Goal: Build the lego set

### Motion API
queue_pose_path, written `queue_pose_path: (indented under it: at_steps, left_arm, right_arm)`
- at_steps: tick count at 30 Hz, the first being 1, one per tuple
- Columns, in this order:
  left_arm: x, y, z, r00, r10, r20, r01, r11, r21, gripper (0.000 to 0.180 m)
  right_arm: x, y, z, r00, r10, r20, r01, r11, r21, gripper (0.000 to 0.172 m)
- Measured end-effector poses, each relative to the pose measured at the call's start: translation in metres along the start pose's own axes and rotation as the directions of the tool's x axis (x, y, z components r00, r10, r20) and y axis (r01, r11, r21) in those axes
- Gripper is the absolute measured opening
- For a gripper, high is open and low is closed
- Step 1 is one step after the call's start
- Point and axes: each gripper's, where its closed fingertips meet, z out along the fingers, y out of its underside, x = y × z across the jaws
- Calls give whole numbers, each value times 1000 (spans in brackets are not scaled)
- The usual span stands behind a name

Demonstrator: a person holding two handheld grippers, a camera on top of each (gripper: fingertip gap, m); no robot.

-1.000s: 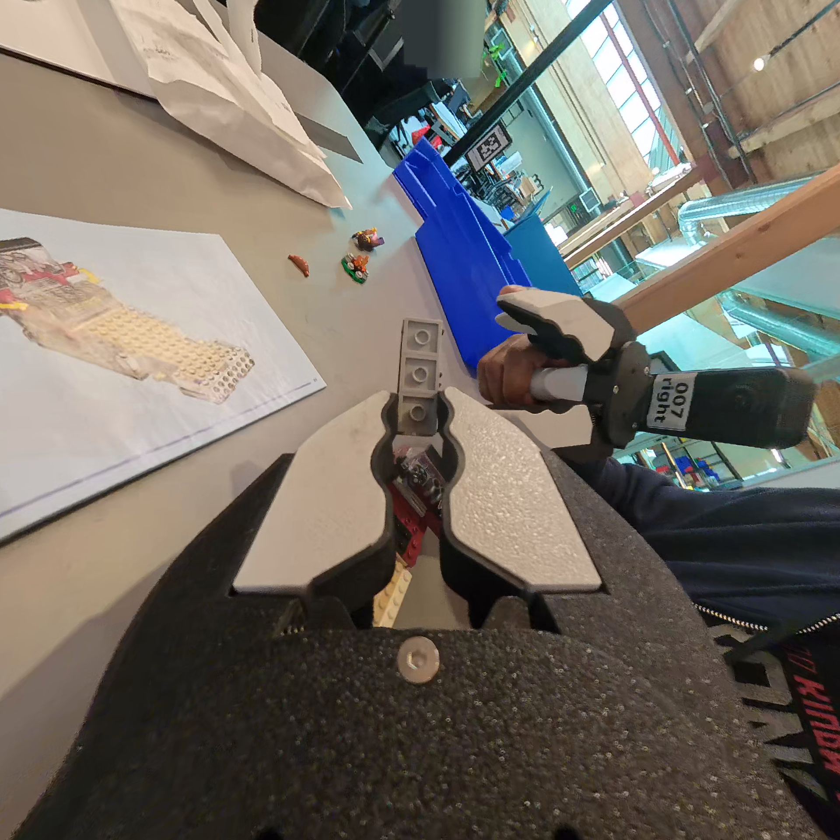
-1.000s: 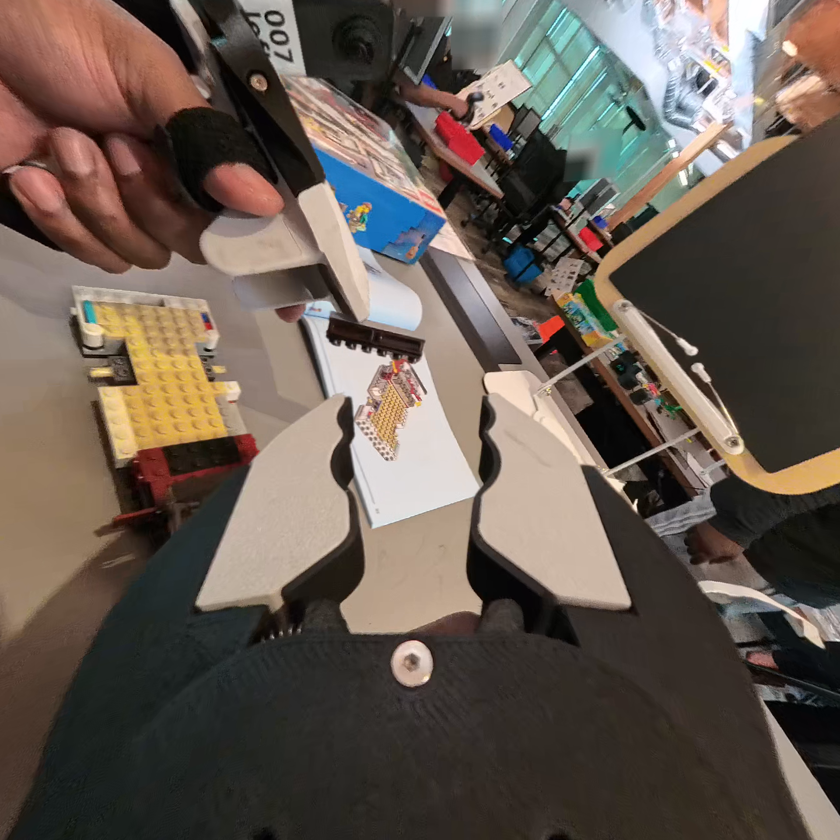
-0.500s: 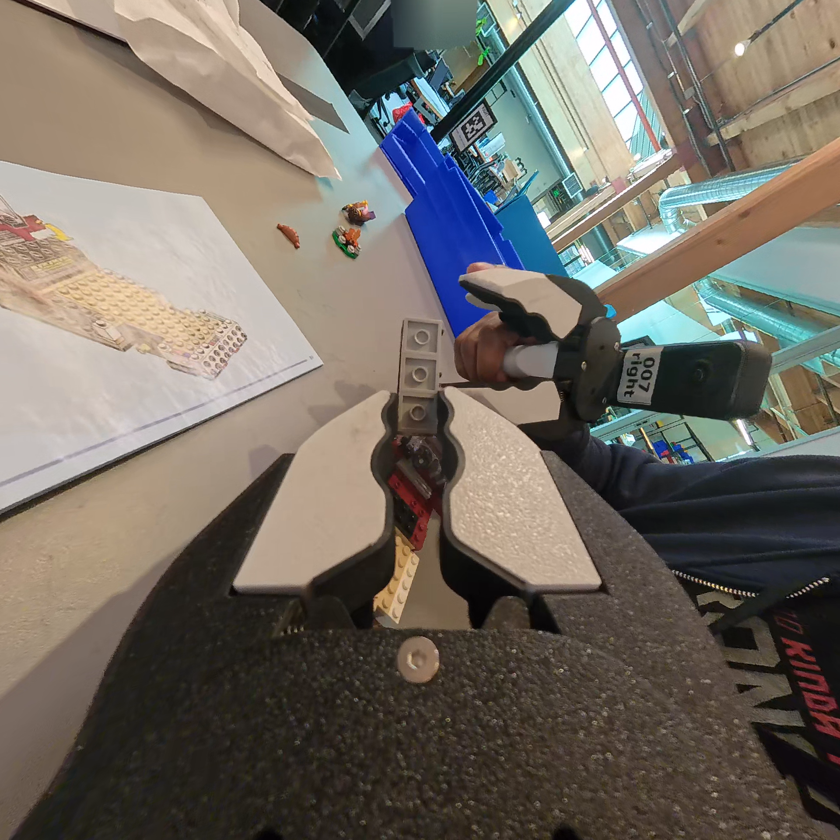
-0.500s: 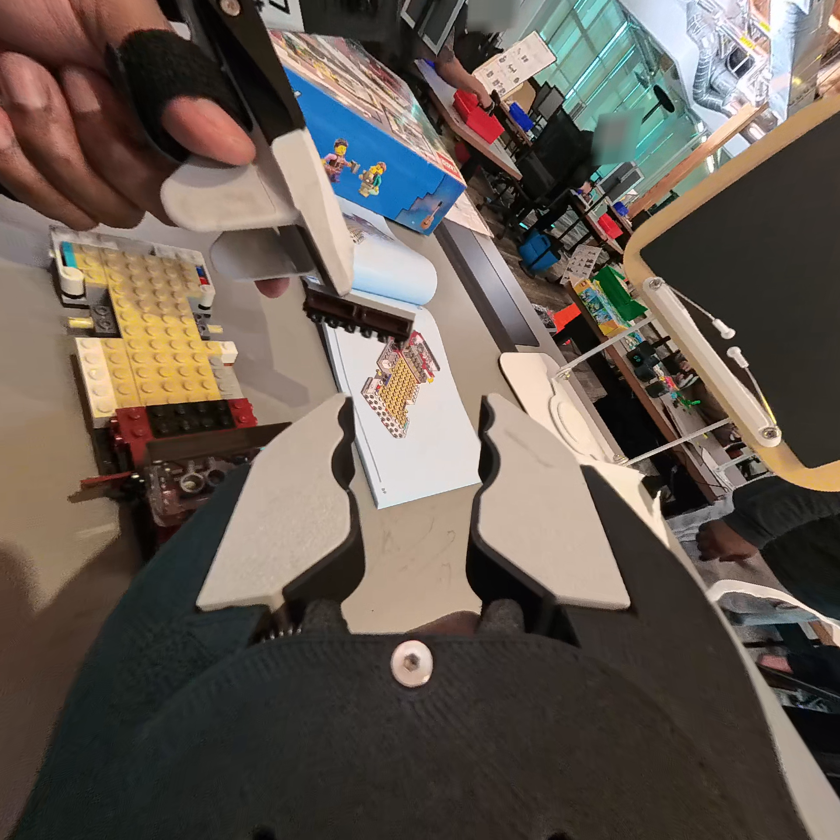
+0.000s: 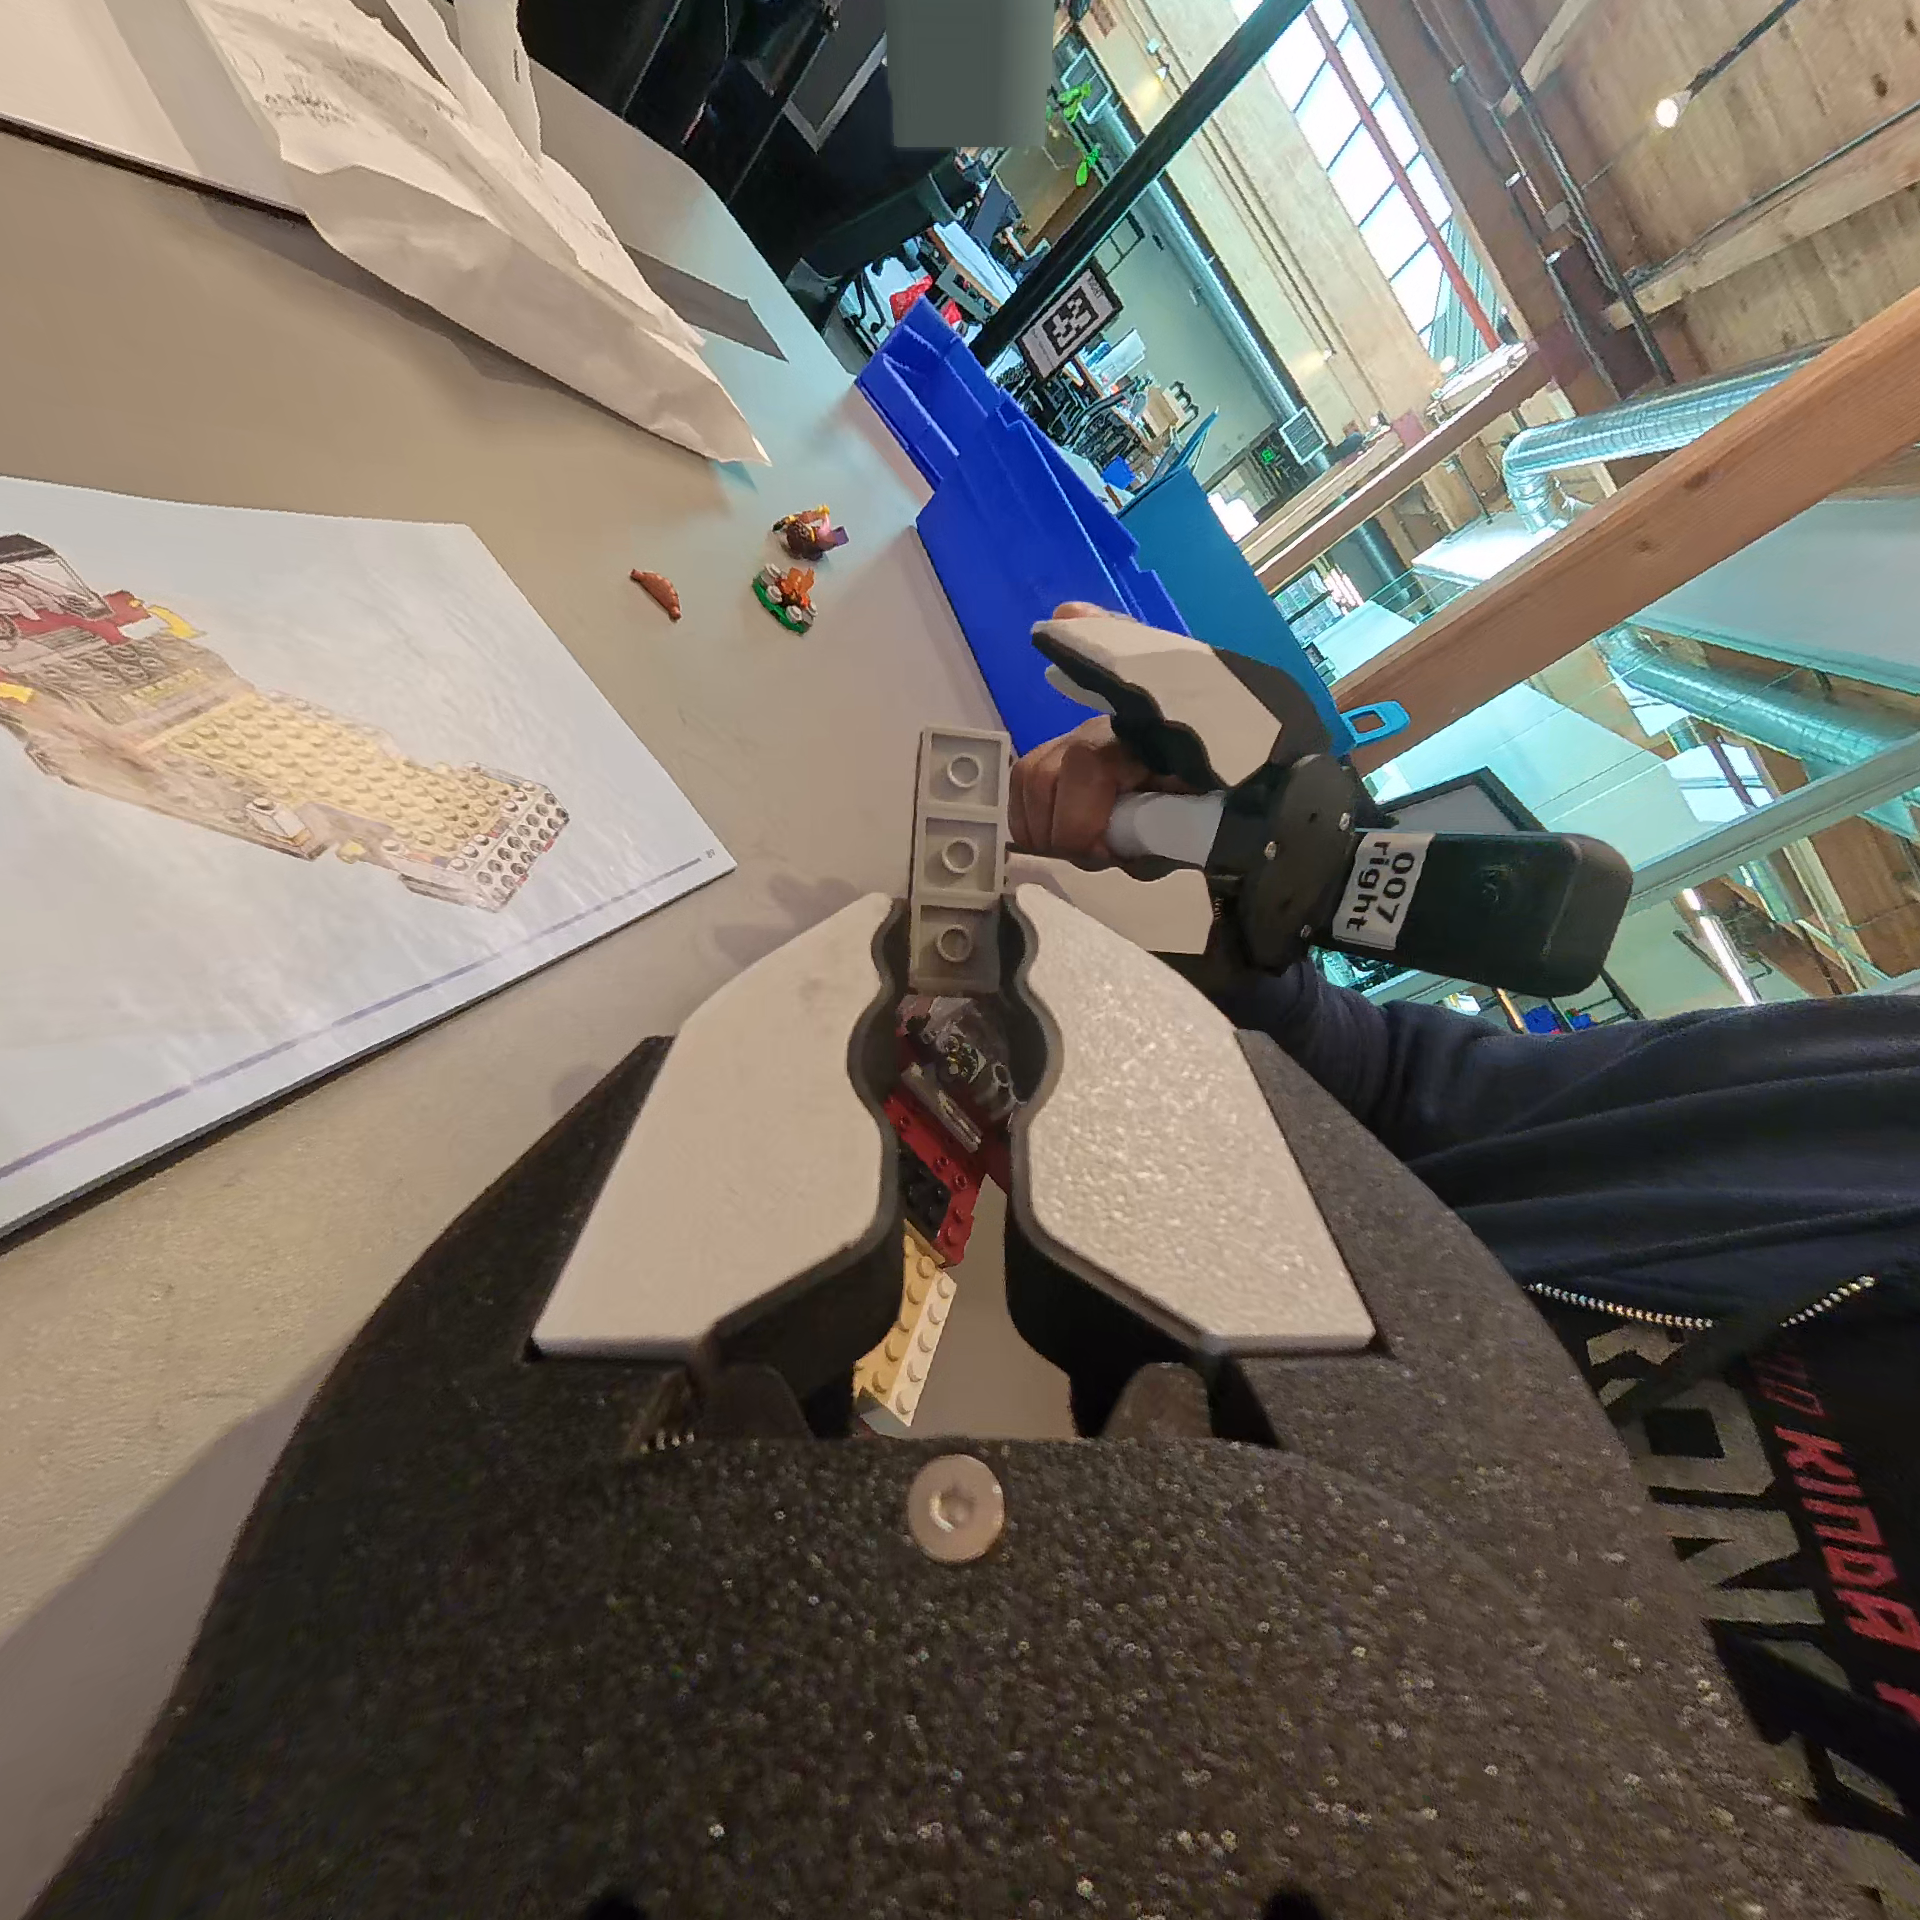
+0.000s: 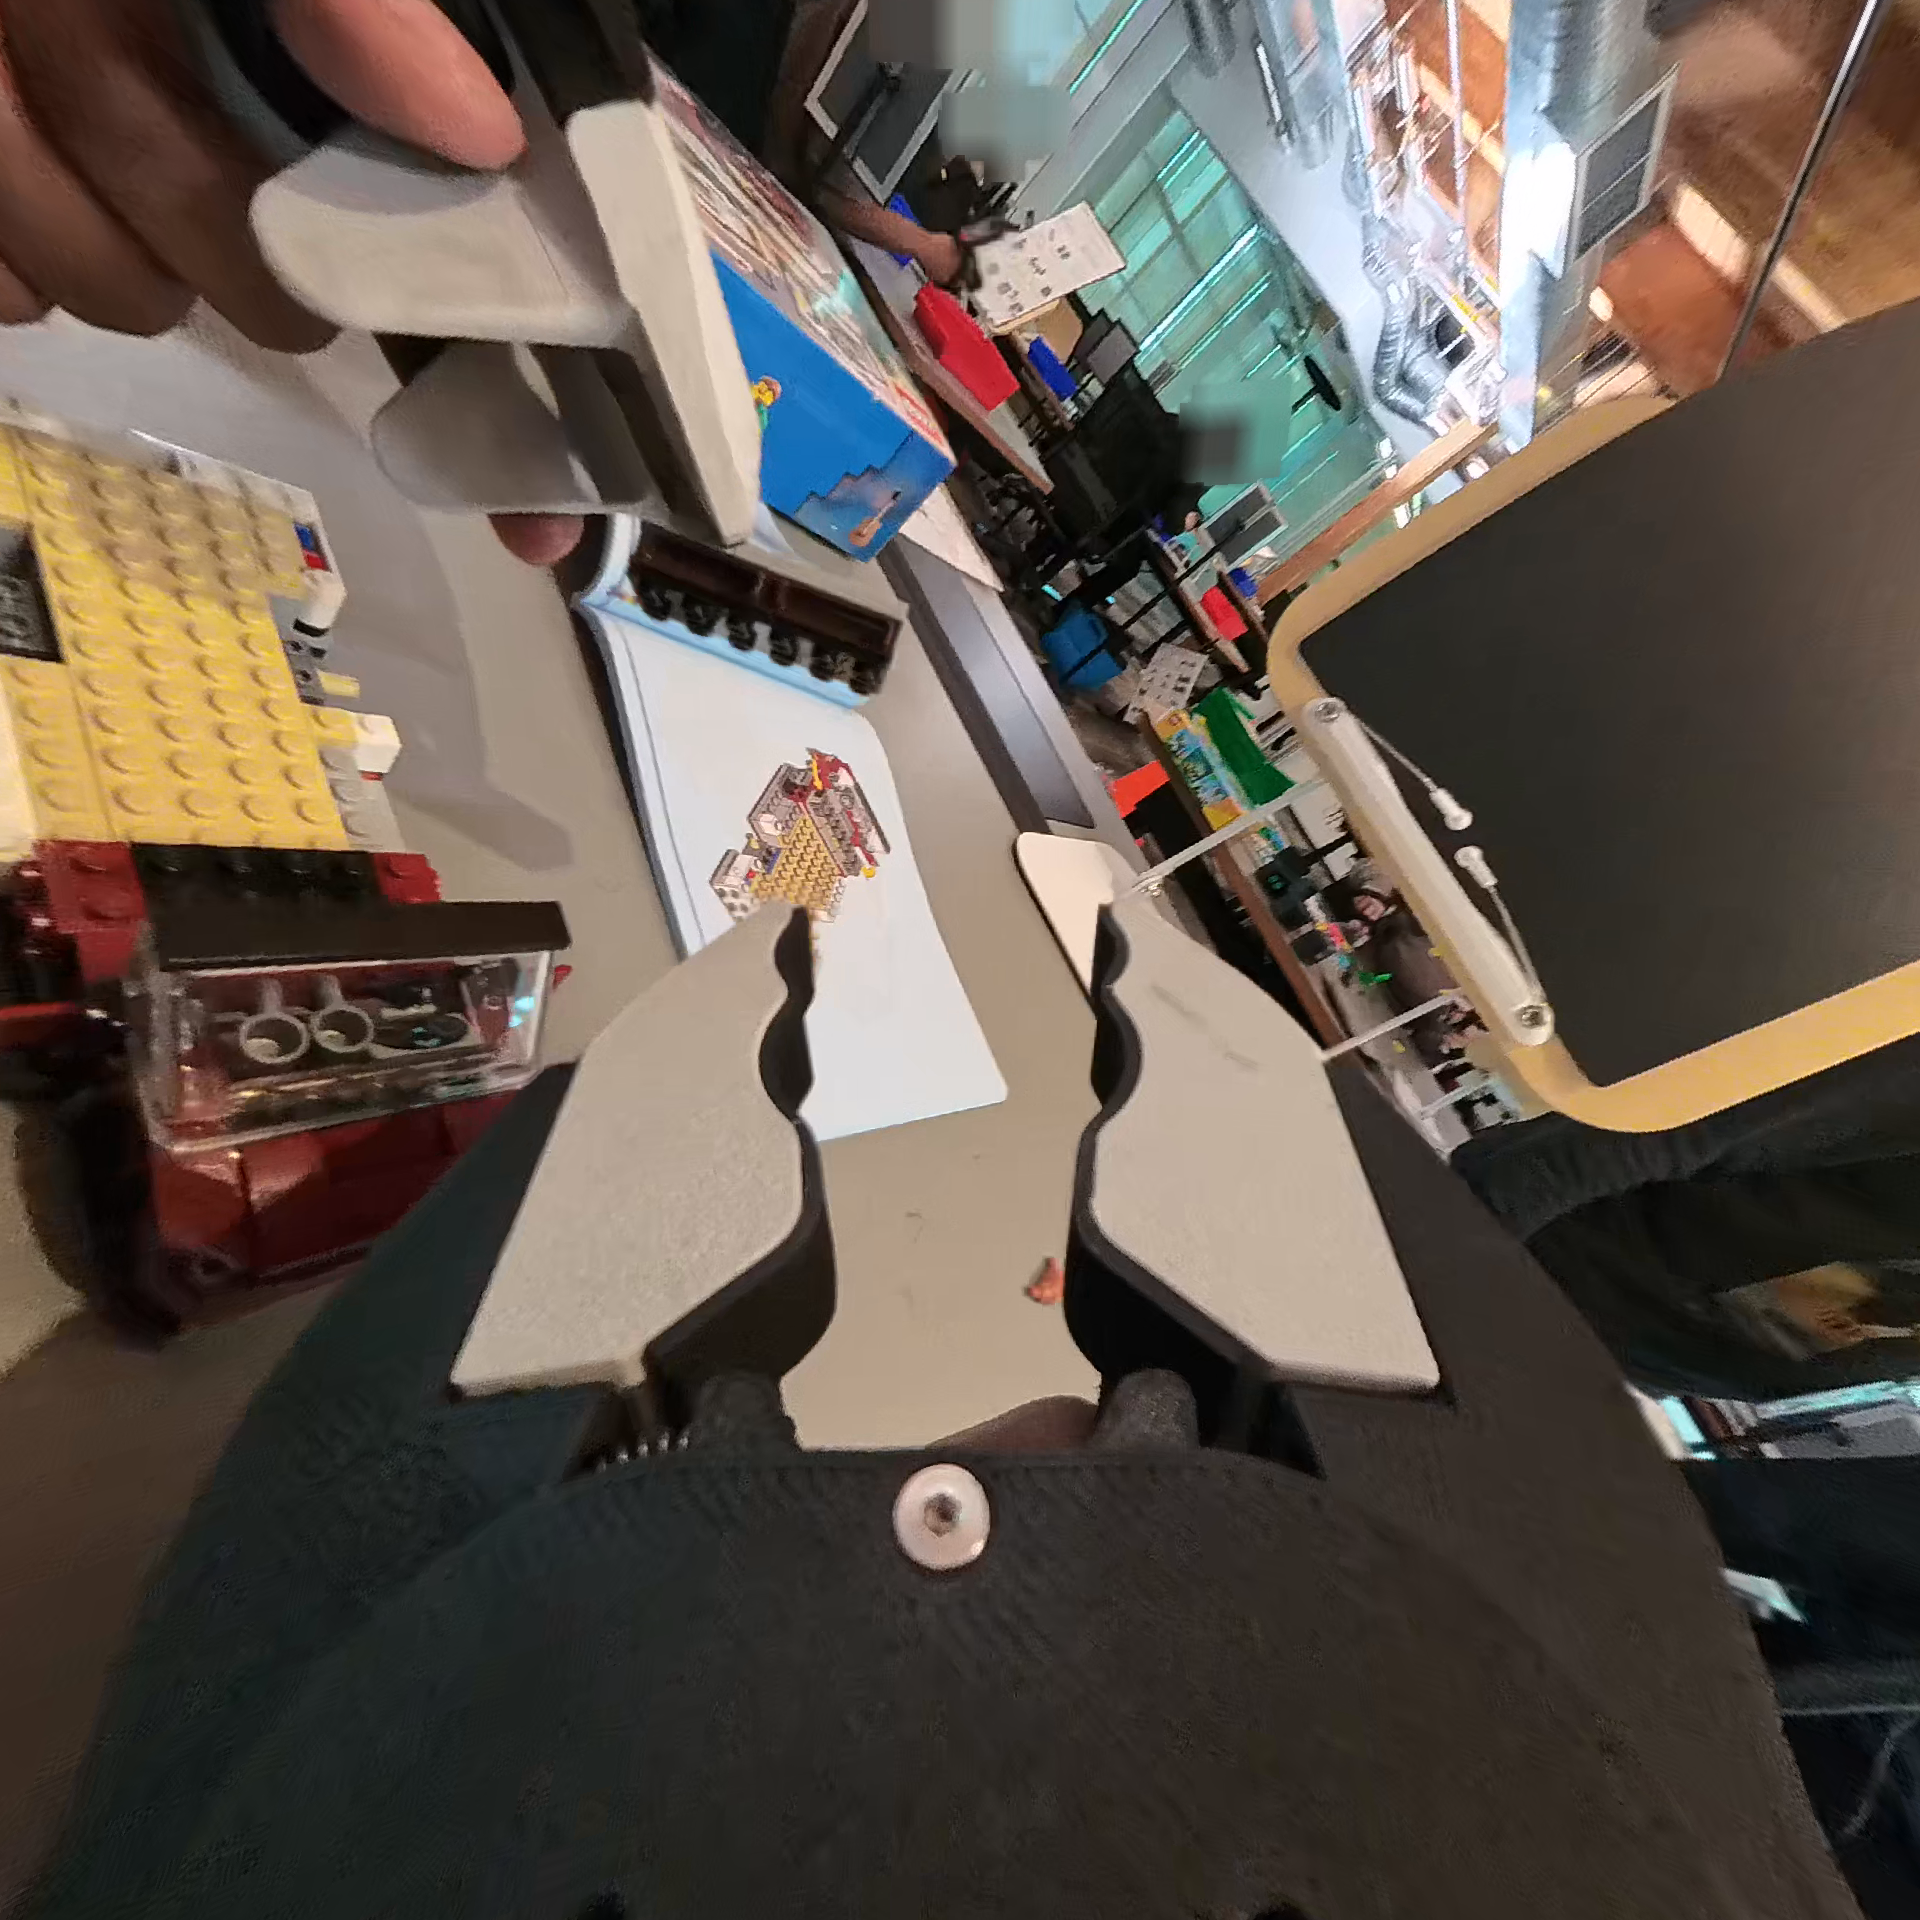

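The left tool (image 5: 956, 935) pinches one end of a narrow grey studded plastic plate (image 5: 958, 831), both pebbled grey fingertips pressed against its sides; in the right wrist view its underside shows dark brown with a row of round tubes (image 6: 769, 618). The plate juts out above a blocky toy model (image 6: 177, 748) of yellow studded plates on a dark red base with a clear plastic front, which stands on the matte grey tabletop (image 5: 260, 312).

The right tool (image 6: 951, 935) is spread wide with nothing between its fingers, held beside the model over an open glossy instruction booklet (image 6: 810, 790).

Beyond the booklet, away from the model, lie crumpled white paper bags (image 5: 499, 197), tiny brown and green toy bits (image 5: 790, 597), a blue plastic bin (image 5: 1039, 520) and a blue cardboard box (image 6: 831, 436). Behind rises a tall hall with timber beams and silver ducts.
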Motion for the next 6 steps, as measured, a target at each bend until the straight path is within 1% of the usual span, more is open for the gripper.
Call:
queue_pose_path:
  at_steps: [3,6]
  left_arm:
    - [0,-1,-1,1000,-3,-6,3,1000,6,16]
    - [-3,0,-1,1000,-2,-4,2,1000,8,16]
  right_arm:
    - [6,0,-2,998,-41,-43,42,999,3,52]
    - [12,-2,-3,996,-48,-74,49,999,12,52]
